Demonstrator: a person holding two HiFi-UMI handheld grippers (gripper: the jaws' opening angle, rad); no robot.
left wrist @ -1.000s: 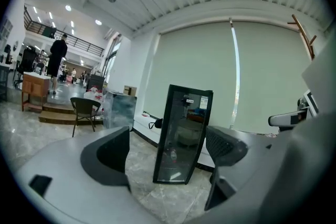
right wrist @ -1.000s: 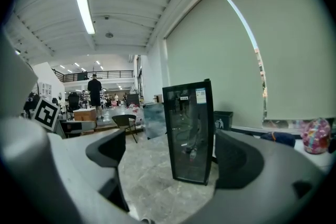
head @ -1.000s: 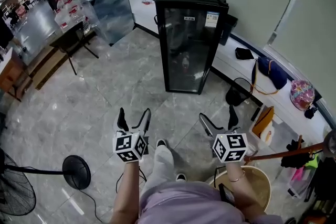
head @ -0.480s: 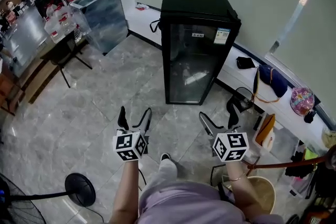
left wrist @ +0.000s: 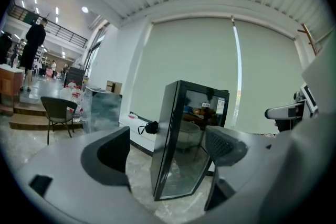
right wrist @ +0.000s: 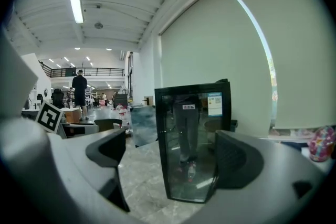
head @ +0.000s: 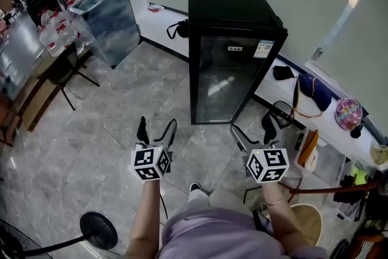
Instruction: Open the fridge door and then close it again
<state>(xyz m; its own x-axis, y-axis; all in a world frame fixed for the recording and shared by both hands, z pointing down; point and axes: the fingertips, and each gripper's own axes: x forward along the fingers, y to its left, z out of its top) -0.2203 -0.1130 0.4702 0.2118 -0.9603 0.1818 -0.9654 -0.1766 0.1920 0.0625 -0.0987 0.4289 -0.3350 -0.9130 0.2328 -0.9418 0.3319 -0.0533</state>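
Upper centre of the head view, the black fridge (head: 233, 57) stands with its glass door (head: 225, 82) shut, and it fills more of the frame than it did a second ago. Over the three pictures it has grown steadily, while the fan base (head: 97, 228) at lower left has dropped toward the bottom edge. I read that as the person walking up to the fridge across the marble floor (head: 109, 100).

Both tools have kept their place in the lower half of the frame, carried level in front of the body. The left gripper (head: 156, 128) has its jaws spread with nothing between them, and its own view shows only the fridge some way off through the gap. The right gripper (head: 250, 129) is likewise spread and empty, and its view looks squarely at the glass door. Neither touches the fridge; both are well apart from it.

So the task is at the approach: the door is not yet opened. No handle can be made out on it from here.
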